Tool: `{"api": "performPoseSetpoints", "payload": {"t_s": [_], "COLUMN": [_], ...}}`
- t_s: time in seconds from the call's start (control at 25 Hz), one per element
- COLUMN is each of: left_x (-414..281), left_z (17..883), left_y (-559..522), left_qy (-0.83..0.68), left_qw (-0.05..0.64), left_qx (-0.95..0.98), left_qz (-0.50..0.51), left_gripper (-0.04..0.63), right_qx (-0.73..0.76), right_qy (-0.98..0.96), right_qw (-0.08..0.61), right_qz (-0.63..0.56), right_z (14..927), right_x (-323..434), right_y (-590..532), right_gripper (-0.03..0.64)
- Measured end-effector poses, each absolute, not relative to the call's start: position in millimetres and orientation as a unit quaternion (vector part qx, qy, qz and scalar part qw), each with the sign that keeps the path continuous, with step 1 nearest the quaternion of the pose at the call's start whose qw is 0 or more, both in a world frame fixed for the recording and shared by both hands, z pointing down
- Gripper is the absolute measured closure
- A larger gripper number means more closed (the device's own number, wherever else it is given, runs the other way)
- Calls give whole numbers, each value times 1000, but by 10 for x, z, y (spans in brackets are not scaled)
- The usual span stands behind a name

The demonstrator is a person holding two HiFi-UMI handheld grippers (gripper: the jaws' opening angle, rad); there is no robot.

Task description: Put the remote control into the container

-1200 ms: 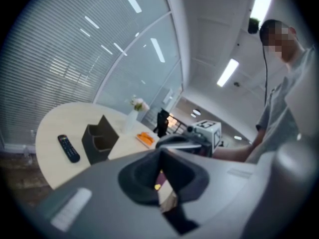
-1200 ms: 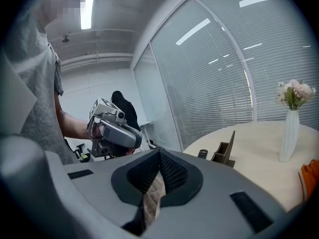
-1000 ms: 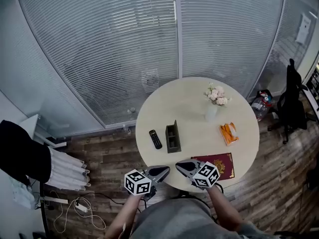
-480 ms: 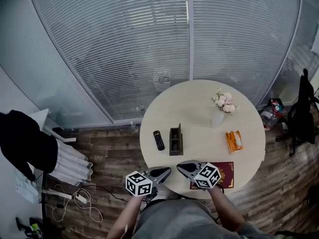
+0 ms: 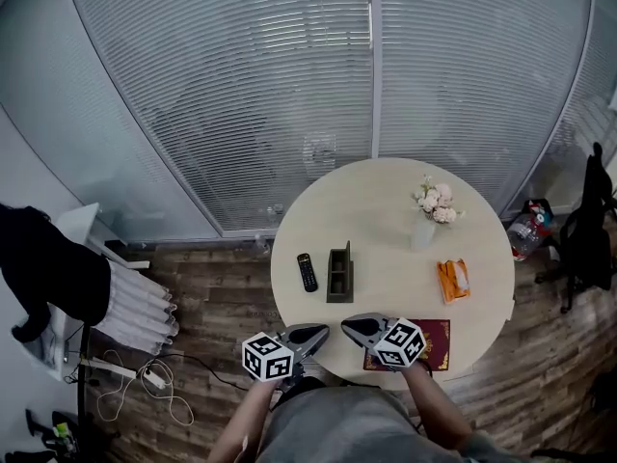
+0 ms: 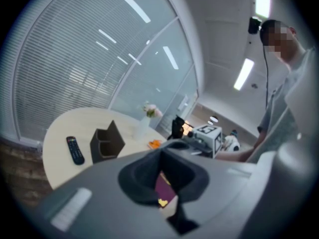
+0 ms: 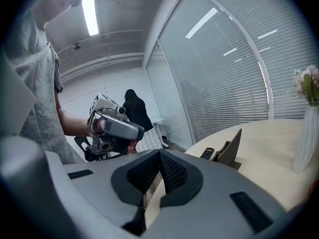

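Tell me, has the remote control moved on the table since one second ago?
No. The remote control lies left of the dark container on the round table, apart from it, exactly as before; only the camera's view shifted.

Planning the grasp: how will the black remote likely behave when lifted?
The remote control looks slim and rigid, so probably light and unbending. Lying flat on the table, it likely won't roll, though its low edges may slip.

- one round table (image 5: 386, 201)
- one black remote control (image 5: 307, 272)
- one dark container (image 5: 338, 273)
- one white vase (image 5: 422, 231), pale flowers in it
- one orange packet (image 5: 454, 280)
- one maroon book (image 5: 436, 343)
- two grippers: left gripper (image 5: 321, 331), right gripper (image 5: 347, 324), one marker cube on each
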State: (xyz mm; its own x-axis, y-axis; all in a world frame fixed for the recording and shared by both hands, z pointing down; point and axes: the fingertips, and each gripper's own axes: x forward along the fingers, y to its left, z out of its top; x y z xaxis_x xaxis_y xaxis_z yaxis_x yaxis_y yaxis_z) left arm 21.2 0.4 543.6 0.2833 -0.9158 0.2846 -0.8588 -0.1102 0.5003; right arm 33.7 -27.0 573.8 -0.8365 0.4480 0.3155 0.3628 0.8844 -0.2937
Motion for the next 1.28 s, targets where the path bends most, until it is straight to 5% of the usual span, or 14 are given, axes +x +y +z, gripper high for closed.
{"api": "performPoseSetpoints", "payload": {"t_s": [1.28], "left_x": [-188], "left_z": [5578], "left_y": [-129], "left_qy": [-591], "left_qw": [317], "left_qx": [739], "left_qz": [-68], "left_gripper": [595], "right_qx": [-203], "right_qy": [-947], "right_qw": [223], "right_qz": [113], "right_z": [5893], "right_x": [34], "right_y": [-379], "right_gripper": [600]}}
